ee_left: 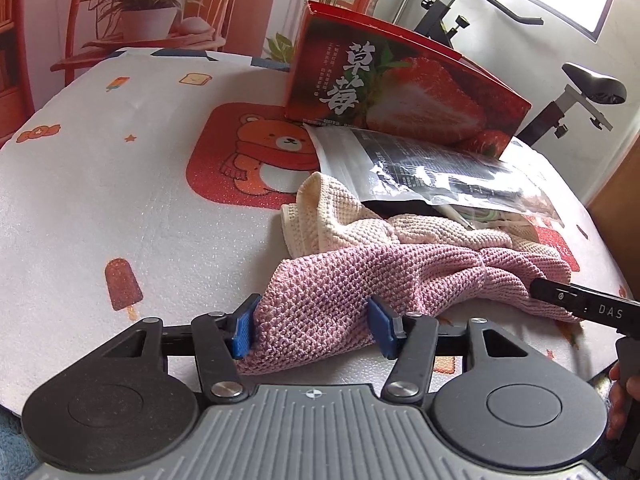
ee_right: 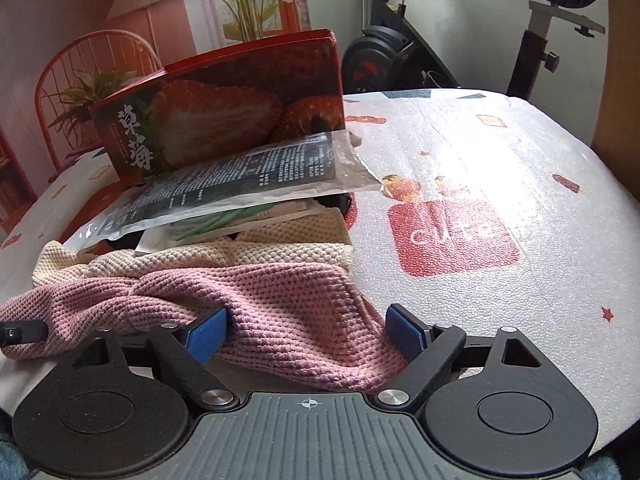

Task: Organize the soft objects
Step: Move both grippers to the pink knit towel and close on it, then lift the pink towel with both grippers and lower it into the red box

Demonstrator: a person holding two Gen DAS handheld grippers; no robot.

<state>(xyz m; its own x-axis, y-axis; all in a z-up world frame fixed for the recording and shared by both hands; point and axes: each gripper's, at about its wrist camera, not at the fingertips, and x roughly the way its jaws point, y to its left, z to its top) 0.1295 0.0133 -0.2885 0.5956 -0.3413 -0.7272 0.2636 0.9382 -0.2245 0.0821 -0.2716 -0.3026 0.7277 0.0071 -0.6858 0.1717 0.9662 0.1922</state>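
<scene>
A pink knitted cloth [ee_left: 360, 280] lies crumpled at the near edge of the table, overlapping a cream knitted cloth [ee_left: 340, 220] behind it. My left gripper [ee_left: 312, 328] straddles the pink cloth's left end, blue pads on either side of a fold and not squeezing it flat. In the right wrist view my right gripper [ee_right: 306, 336] straddles the right end of the pink cloth [ee_right: 280, 300], jaws wide and the fabric loose between them. The cream cloth [ee_right: 280, 248] shows behind. A black finger of the right gripper [ee_left: 560, 300] rests against the cloth.
A red strawberry box [ee_left: 400, 92] stands behind the cloths, with a clear printed plastic bag [ee_left: 420, 164] leaning on them. The table wears a white cartoon-print cover [ee_left: 120, 200]. An exercise bike [ee_right: 400, 52] and a red wire chair [ee_right: 80, 64] stand beyond.
</scene>
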